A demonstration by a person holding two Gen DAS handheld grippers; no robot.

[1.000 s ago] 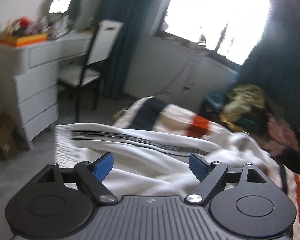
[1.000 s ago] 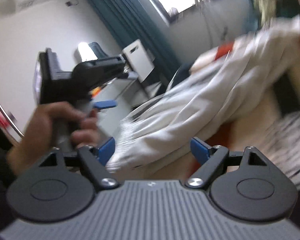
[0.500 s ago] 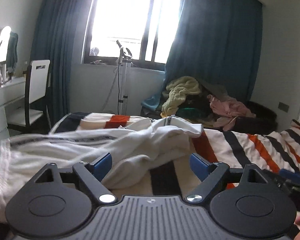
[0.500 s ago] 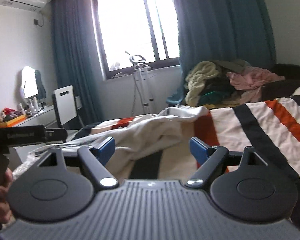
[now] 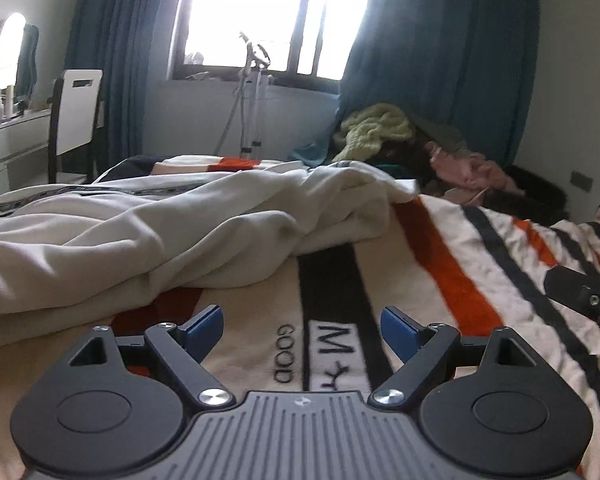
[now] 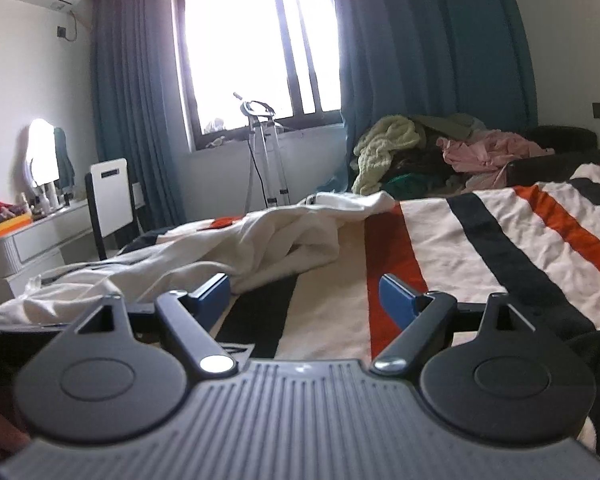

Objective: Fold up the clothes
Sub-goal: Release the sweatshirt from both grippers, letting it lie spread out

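Both grippers are hovering low over the bed with nothing between their blue pads. Left gripper (image 5: 302,326) is standing with its jaws wide apart above the blanket (image 5: 440,280); right gripper (image 6: 304,294) is likewise spread wide and is holding nothing.

Black stitched lettering is showing on the blanket just ahead of the left gripper: the word "GOOD" (image 5: 283,354) is running sideways on a cream band, and beside it, on a black stripe, a pale patch is carrying a large "M" (image 5: 334,338) with smaller marks below that are too unclear to read. No other writing is legible in either view.

The blanket is looking soft and slightly fuzzy, woven in broad cream, black and orange stripes. Lying on it, ahead and to the left of both grippers, the cream garment (image 5: 160,232) is sitting in a rumpled heap of thick, smooth folds, with a dark patterned band along its far edge and a ribbed hem at the left. It is apart from both sets of pads.

Beyond the bed, a loose pile of clothes (image 6: 440,148) is showing a nubby yellow-green knit and a crumpled pink piece. Heavy teal curtains (image 6: 428,40) are hanging in vertical pleats beside the bright window (image 6: 256,44).
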